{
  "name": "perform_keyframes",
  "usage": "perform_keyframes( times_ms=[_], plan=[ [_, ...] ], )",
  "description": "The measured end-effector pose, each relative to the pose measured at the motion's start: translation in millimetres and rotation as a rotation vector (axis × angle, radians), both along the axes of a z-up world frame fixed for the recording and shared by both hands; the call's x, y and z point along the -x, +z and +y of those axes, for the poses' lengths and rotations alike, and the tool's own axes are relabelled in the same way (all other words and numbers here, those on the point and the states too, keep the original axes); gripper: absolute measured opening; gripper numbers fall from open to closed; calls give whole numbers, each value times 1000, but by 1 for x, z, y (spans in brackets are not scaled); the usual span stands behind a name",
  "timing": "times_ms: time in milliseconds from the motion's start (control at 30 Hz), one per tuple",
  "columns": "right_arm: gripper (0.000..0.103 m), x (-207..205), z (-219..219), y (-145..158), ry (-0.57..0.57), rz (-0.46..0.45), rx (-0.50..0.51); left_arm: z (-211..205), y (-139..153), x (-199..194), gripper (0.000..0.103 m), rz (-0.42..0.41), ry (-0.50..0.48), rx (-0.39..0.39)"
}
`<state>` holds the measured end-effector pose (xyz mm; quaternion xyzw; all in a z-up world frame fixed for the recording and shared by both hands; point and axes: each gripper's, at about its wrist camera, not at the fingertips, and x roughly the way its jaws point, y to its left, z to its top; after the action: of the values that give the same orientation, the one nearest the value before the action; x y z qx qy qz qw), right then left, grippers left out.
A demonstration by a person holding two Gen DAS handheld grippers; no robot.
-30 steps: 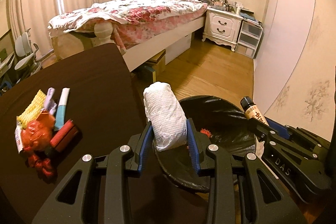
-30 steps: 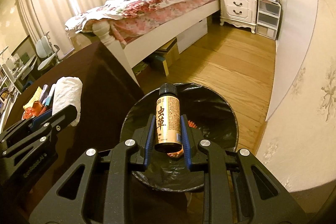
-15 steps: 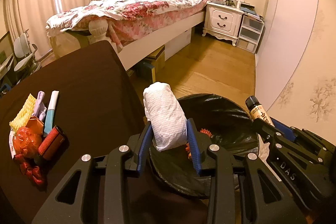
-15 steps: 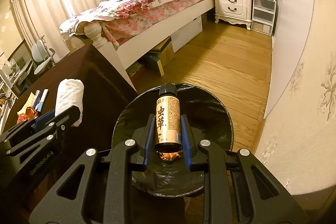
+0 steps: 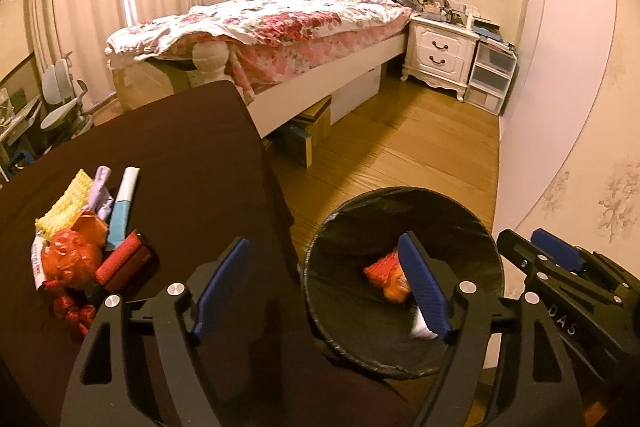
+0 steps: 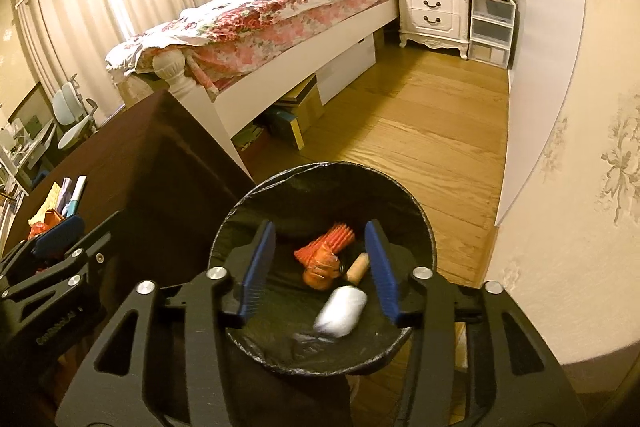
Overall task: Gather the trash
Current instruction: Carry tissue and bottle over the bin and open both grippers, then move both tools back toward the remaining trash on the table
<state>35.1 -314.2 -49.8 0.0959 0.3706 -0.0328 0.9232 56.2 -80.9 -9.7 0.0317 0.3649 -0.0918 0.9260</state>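
Both drops done, trash pile lying left of the left jaws

The left gripper (image 5: 320,291) and right gripper (image 6: 320,267) have just been opening, now standing wide and empty; white roll (image 6: 340,311) and bottle (image 6: 357,267), clamped before, are lying below the right jaws in the bin (image 6: 400,193); the trash pile (image 5: 84,231), long axes mostly pointing away, is sitting nearer the left hand.

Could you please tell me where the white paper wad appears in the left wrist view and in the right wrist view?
Left wrist view: the white paper wad peeks out low in the black-lined bin, mostly hidden behind a blue finger pad.
Right wrist view: it lies blurred at the bin's near side, below the orange wrapper.
Shared landmark: the orange wrapper inside the bin.
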Motion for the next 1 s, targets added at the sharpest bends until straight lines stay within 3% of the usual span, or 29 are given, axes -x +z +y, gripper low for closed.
perform_keyframes(
  times_ms=[233,1000],
  plan=[
    [60,3,11,3,16,-1,10,10,2,5,78,-10,26,-19],
    [61,6,93,6,185,20,22,107,-4,34,78,32,214,-20]
  ],
)
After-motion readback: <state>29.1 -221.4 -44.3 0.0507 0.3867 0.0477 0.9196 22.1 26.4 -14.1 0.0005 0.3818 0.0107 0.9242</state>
